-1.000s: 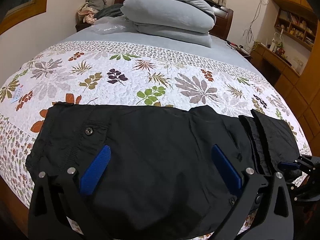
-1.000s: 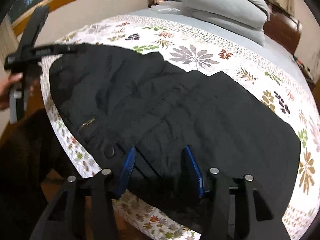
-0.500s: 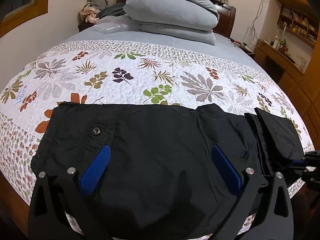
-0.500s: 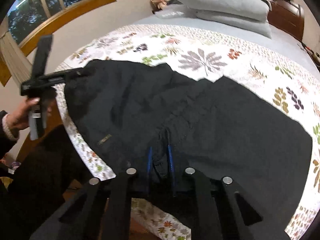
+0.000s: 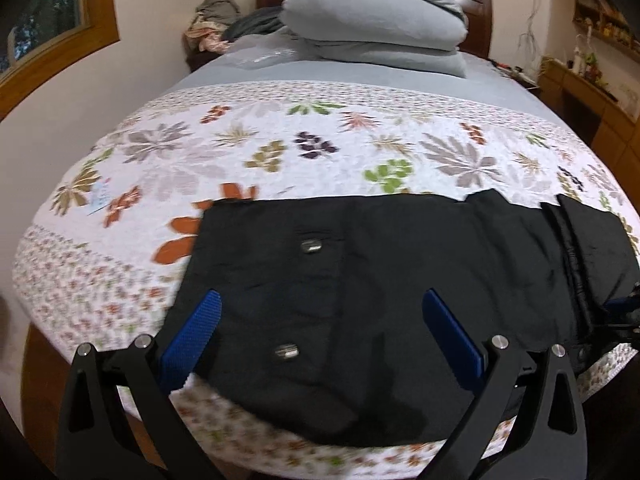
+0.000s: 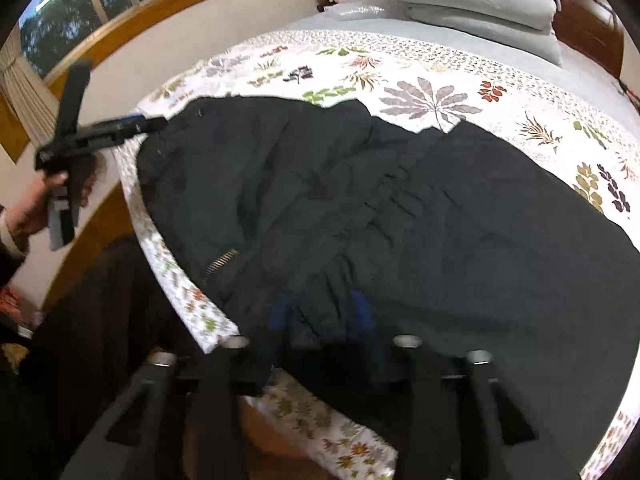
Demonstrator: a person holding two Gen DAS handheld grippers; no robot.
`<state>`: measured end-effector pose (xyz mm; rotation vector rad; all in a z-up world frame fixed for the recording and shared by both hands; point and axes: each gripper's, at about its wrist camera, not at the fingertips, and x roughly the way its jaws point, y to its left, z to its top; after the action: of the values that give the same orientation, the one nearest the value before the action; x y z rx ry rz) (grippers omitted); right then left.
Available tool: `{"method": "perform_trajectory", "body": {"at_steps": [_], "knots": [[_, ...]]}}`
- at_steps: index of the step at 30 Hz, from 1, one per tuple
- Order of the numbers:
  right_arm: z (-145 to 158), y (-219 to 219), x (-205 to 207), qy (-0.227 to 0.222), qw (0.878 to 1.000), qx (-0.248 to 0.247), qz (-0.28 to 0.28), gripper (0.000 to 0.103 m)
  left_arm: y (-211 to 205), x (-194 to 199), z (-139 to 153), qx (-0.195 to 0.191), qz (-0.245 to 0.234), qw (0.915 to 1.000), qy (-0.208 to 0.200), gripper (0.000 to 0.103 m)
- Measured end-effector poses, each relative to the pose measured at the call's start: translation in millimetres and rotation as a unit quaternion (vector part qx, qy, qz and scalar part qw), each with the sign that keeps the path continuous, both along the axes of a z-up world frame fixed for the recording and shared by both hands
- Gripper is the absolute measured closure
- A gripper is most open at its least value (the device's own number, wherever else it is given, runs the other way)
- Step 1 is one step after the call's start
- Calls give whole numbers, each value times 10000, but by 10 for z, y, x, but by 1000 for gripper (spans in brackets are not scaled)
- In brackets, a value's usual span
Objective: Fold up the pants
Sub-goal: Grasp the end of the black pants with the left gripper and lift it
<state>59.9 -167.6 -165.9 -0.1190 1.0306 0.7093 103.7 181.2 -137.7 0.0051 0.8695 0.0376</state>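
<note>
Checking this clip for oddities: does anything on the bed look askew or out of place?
Mostly tidy. The pants lie across the quilt with fabric bunched into ridges near the right claw, which pinches a fold. The left claw hovers open. Nothing spilled or damaged.

The black fabric pants lie across the near edge of the leaf-patterned quilted bed; grey stacked pillows lie behind, seemingly at the headboard.

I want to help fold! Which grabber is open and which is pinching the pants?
The left gripper is open. The right gripper pinches the black pants.
</note>
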Motion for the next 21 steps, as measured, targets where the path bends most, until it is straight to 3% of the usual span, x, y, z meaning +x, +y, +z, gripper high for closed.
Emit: {"method": "perform_trajectory", "body": {"at_steps": [5, 8, 11, 16, 21], "knots": [[226, 37, 38, -116, 9998, 151, -84, 53, 446, -111, 42, -188, 451, 9987, 167, 2], [348, 39, 103, -214, 9992, 231, -241, 38, 781, -166, -26, -372, 825, 9952, 372, 2], [448, 33, 170, -337, 9984, 251, -371, 36, 1030, -185, -143, -760, 1093, 9892, 620, 2], [518, -23, 250, -414, 9967, 289, -630, 36, 1212, -208, -387, -2086, 1367, 9642, 903, 2], [505, 11, 237, -452, 9968, 172, -634, 36, 1120, -179, -524, -2646, 1474, 9481, 969, 2]]}}
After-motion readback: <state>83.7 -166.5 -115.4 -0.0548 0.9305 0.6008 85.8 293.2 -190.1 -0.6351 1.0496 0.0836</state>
